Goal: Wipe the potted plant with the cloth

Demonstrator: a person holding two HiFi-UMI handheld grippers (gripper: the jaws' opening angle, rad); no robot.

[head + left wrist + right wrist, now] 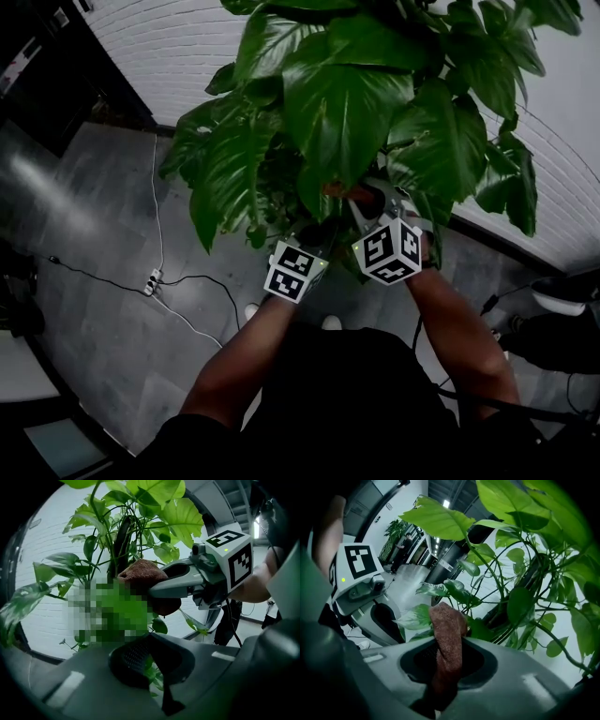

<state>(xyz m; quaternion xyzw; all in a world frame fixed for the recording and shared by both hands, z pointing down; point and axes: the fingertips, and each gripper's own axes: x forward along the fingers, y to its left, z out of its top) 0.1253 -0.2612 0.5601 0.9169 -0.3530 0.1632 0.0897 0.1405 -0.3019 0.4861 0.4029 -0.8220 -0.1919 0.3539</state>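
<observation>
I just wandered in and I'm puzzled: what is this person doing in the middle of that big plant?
A person is cleaning the potted plant with two tools. The right hand-held gripper is clamped on a brown cloth, raised among the foliage. The left hand-held gripper pinches a leaf, seemingly steadying it beside the cloth.

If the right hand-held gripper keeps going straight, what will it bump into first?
Probably the plant's leaves. The brown cloth pinched in the right hand-held gripper sticks out ahead, and they sit just behind its tip, though depth is unclear.
</observation>
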